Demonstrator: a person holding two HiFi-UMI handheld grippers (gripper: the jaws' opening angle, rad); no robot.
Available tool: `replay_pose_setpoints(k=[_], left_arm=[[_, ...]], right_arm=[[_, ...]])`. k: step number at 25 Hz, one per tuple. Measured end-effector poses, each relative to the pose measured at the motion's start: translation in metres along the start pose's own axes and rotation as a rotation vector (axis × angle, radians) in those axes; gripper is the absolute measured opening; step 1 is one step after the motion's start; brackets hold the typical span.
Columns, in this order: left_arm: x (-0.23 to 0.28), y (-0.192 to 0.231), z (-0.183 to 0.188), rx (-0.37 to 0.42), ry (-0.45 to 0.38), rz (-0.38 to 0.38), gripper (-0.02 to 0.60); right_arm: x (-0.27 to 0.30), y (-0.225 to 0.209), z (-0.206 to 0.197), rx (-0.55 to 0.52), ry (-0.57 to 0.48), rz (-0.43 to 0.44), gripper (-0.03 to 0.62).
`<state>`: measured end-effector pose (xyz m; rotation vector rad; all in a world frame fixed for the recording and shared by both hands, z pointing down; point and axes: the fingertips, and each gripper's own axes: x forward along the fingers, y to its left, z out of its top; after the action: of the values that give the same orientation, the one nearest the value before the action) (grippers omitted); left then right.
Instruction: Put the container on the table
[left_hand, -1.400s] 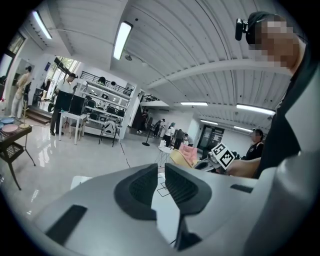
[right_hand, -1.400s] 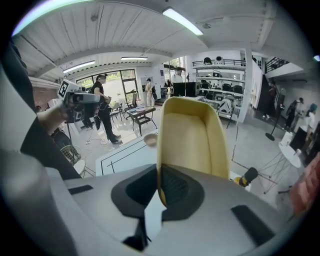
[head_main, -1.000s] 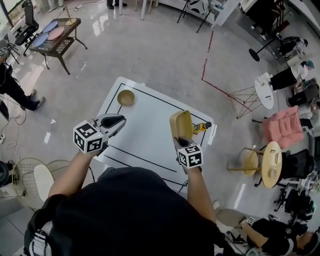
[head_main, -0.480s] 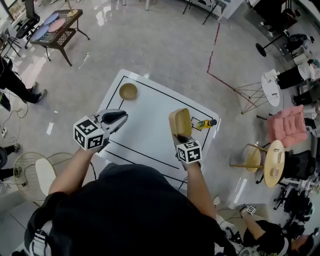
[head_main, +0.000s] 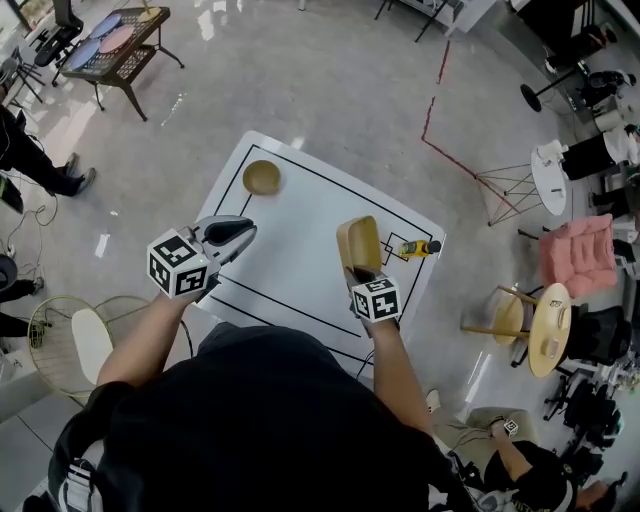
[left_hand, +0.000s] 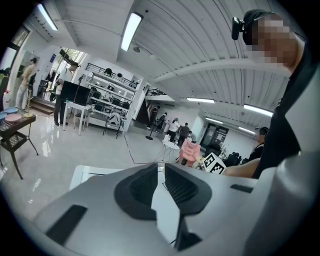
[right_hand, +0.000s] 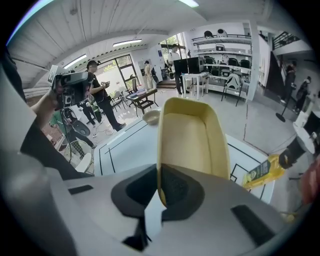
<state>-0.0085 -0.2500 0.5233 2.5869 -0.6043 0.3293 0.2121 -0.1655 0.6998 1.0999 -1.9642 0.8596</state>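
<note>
A tan oblong container (head_main: 360, 245) (right_hand: 192, 137) is held up on its edge above the right part of the white table (head_main: 300, 250). My right gripper (head_main: 361, 277) (right_hand: 159, 192) is shut on the container's near rim. My left gripper (head_main: 240, 236) (left_hand: 161, 185) hovers over the table's left front edge, its jaws nearly together with nothing between them.
A round tan bowl (head_main: 262, 177) sits at the table's far left corner. A yellow bottle (head_main: 417, 248) (right_hand: 265, 170) lies at the right edge inside a small marked square. A low dark table (head_main: 112, 45), a pink chair (head_main: 580, 255) and several people stand around on the floor.
The head view has shifted a little, so the table sits slightly higher and further right. Both grippers keep their places relative to the table; the container stays held.
</note>
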Motion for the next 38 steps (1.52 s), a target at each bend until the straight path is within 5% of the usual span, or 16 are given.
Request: replay_pose_setpoints(k=[38], left_arm=[[0.030,0.029,-0.026,-0.062,0.065,-0.017,0.048]], right_arm=[[0.076,-0.012,-0.051,0.053,0.169,0.049,0.011]])
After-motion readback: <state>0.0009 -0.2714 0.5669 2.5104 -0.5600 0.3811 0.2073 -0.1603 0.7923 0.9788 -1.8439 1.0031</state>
